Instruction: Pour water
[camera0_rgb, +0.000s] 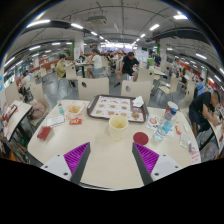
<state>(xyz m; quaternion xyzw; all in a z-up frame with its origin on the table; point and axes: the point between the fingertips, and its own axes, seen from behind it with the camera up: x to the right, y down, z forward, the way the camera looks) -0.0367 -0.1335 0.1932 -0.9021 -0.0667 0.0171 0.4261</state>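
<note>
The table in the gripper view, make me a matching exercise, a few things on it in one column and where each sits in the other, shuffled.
Things:
1. yellow cup
2. red lid
3. tray
4. water bottle

Places:
A. behind the yellow cup
B. just ahead of the open gripper, centre
C. at the table's right side
D. right of the yellow cup, nearer the right finger

Pairs: 1-B, 2-D, 3-A, 4-C
</note>
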